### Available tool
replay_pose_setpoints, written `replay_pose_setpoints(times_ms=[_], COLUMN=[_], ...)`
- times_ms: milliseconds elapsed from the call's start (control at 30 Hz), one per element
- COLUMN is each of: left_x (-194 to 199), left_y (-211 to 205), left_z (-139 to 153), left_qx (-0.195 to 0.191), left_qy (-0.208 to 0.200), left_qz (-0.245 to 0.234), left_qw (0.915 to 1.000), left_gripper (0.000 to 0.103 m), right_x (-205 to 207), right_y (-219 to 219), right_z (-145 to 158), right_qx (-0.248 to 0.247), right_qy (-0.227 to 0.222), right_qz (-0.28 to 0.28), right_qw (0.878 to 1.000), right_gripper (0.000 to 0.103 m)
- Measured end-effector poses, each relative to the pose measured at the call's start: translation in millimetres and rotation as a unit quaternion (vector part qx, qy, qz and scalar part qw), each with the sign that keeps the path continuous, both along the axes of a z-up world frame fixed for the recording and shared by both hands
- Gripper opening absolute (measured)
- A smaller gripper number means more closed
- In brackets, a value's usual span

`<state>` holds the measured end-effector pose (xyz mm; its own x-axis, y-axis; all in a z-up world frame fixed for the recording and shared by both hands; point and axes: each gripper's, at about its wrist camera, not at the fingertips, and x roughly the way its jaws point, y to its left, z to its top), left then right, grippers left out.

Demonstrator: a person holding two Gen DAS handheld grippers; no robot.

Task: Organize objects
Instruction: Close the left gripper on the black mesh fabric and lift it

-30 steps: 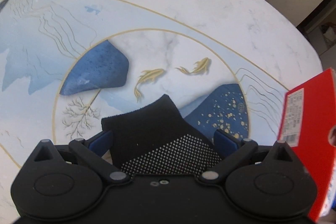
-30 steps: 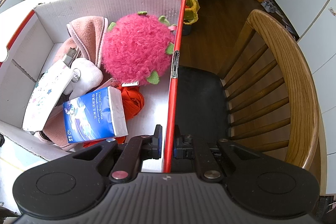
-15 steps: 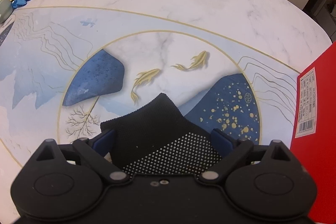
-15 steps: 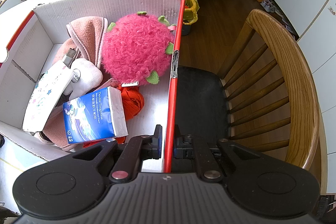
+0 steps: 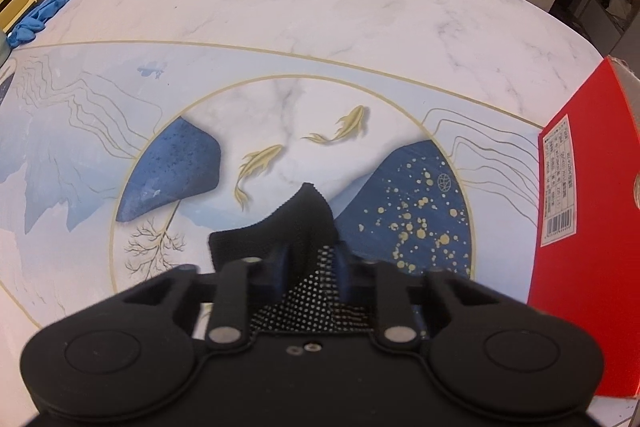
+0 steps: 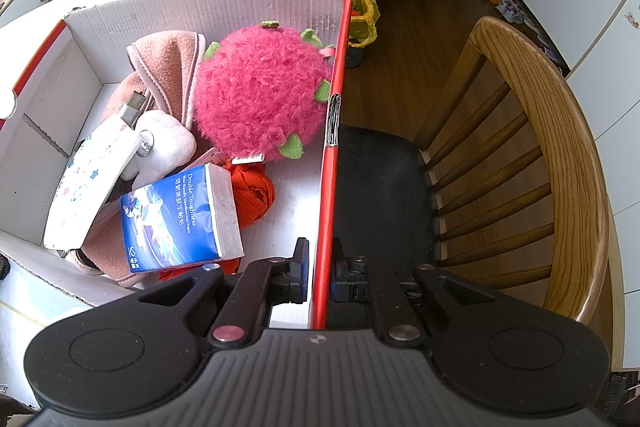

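Risk: L gripper (image 5: pixel 308 267) pinches black grip sock (image 5: pixel 296 223) by 1 fold, may slip en route to red box (image 5: pixel 588 247); R gripper (image 6: pixel 319 271) clamps box wall (image 6: pixel 326 187), could tip it.

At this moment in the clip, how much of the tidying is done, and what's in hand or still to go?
Done: the box already holds a pink plush ball, tissue pack, pink cloth and white pouch.
In hand: the left gripper is shut on a black sock, and the right gripper clamps the box wall.
Left: the sock must go in the box.
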<state>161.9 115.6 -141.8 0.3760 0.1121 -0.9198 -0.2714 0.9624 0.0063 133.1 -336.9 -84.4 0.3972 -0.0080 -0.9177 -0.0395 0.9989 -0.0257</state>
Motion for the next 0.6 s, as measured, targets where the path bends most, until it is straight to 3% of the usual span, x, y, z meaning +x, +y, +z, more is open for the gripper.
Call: replay_pose_setpoints(times_ms=[33,67,200,600], left_x=[-1,-2,-6,-35], left_y=[1,2,-1,-16], left_z=[1,2,8,64], left_qx=[-0.005,-0.010,0.000,-0.041], left_qy=[-0.001,-0.002,-0.006,-0.056], left_qz=[-0.001,-0.001,-0.016,-0.100], left_qw=[1.0000,0.9999,0.9999,0.9925], left_gripper=[0.006,0.005,0.004,0.004], right_x=[0,0,0,0], right_y=[0,0,2,2], right_z=[0,0,0,-1], right_qx=[0.000,0.000,0.000,-0.001], right_qy=[0.000,0.000,0.000,0.000], right_qz=[0.000,0.000,0.000,0.001], right_qw=[1.000,1.000,1.000,1.000], right_gripper=[0.009,0.009,0.009,0.009])
